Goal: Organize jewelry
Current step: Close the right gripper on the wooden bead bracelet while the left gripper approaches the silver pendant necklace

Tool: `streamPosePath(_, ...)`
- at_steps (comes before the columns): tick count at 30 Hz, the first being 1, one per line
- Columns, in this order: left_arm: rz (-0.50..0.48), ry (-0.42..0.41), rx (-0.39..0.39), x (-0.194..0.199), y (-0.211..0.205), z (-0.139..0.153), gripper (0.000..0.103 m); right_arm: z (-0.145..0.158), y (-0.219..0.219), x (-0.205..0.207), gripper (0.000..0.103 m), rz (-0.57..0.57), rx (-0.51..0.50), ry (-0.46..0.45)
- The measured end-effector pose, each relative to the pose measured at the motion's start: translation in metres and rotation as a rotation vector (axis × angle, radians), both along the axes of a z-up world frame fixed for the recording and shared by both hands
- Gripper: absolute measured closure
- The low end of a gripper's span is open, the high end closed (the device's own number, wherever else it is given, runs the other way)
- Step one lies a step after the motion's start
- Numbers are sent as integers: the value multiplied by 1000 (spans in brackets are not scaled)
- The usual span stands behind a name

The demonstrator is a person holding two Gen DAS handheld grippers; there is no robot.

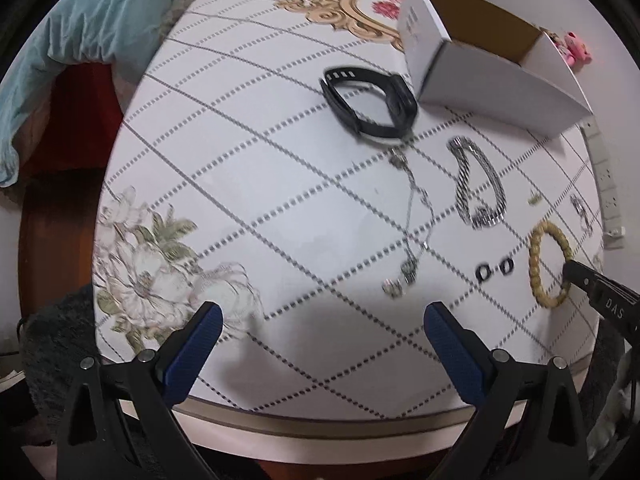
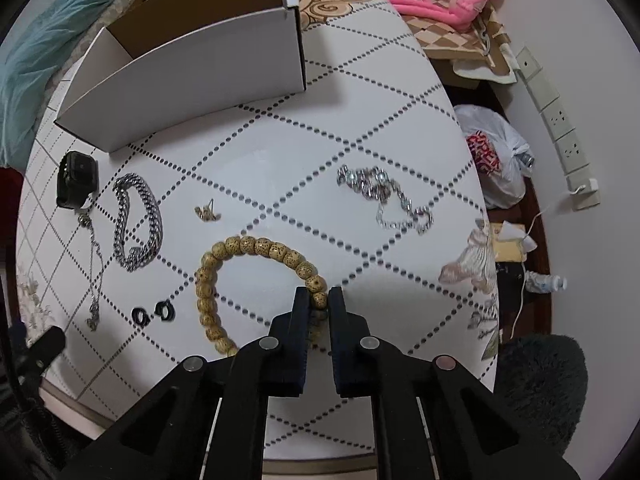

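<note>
right gripper clenched on the near-right arc of the wooden bead bracelet, one bead pinched between the pads, rest of the loop flat on the table, curving away to the far left. left gripper released, jaws wide over bare cloth, nothing between them, bracelet well off to its right. open white box far and to the left of the grip, so likely a lift, then a carry far-left. right hand plainly the nearer.
</note>
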State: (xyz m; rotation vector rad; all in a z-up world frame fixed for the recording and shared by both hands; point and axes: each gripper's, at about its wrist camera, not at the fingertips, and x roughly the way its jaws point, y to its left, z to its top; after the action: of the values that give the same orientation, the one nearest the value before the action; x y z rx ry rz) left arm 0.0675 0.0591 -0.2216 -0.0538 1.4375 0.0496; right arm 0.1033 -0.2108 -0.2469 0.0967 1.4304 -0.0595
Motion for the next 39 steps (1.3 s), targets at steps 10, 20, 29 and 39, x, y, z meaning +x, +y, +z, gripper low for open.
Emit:
streamPosePath(10,-88,-10,-67,2,-26,-16,33,1,-6,-16,94,-22,1,10)
streamPosePath(20,-181,-68,2,29,-63,-16,84,0,-8,-13,93,-21,-12,10)
streamPosePath(29,-190,-115,-35,30,-75,7,103,3,-6,-15,94,-32,4,-9)
streamPosePath(39,-154,-225,-163,16,-60,96,103,63,-1,-12,94,-17,113,-141)
